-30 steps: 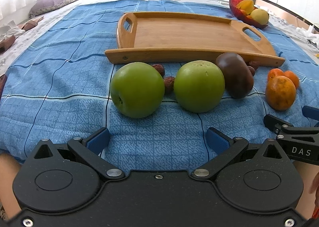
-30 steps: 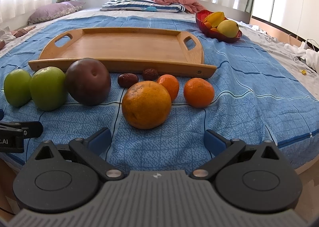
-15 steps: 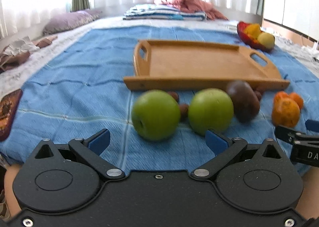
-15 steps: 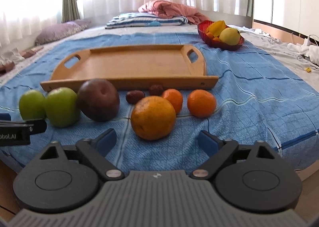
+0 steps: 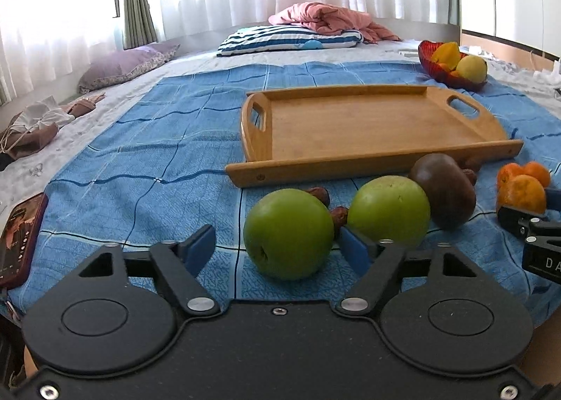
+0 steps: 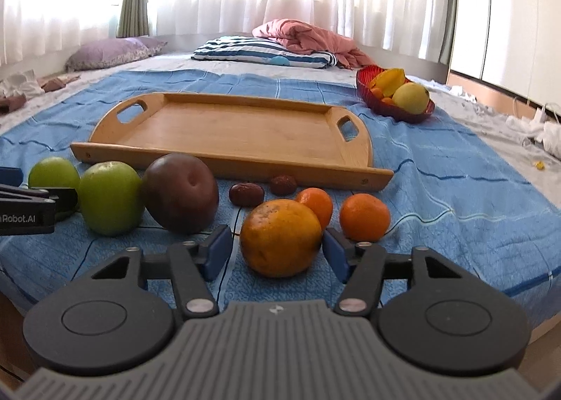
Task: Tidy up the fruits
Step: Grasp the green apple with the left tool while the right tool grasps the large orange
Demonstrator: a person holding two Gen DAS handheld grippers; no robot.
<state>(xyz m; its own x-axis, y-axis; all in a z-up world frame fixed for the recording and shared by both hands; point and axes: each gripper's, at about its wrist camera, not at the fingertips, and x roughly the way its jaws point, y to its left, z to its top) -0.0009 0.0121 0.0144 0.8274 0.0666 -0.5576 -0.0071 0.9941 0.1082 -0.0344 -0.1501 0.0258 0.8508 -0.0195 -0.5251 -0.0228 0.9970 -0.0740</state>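
A green apple (image 5: 288,233) lies on the blue bedspread between the fingers of my left gripper (image 5: 277,245). Its jaws are closing; the left pad (image 5: 201,245) still stands off the apple. A big orange (image 6: 280,237) sits between the fingers of my right gripper (image 6: 277,249), whose jaws are closing too, with a sliver of gap at the left pad (image 6: 219,251). Beside them lie a second green apple (image 5: 389,210), a dark purple-brown fruit (image 6: 180,191), two dates (image 6: 245,193) and two small oranges (image 6: 364,215). Behind the fruit stands an empty wooden tray (image 6: 224,161).
A red bowl (image 6: 396,101) with yellow fruit stands at the back right. A phone (image 5: 17,238) lies at the bedspread's left edge. Pillows and a pink blanket (image 5: 329,19) are at the far end. Each gripper's tip shows at the other view's side.
Both pairs of jaws have narrowed, the left around the green apple, the right around the big orange. Both cameras have tipped upward, so more of the room shows. The fruit has not moved.
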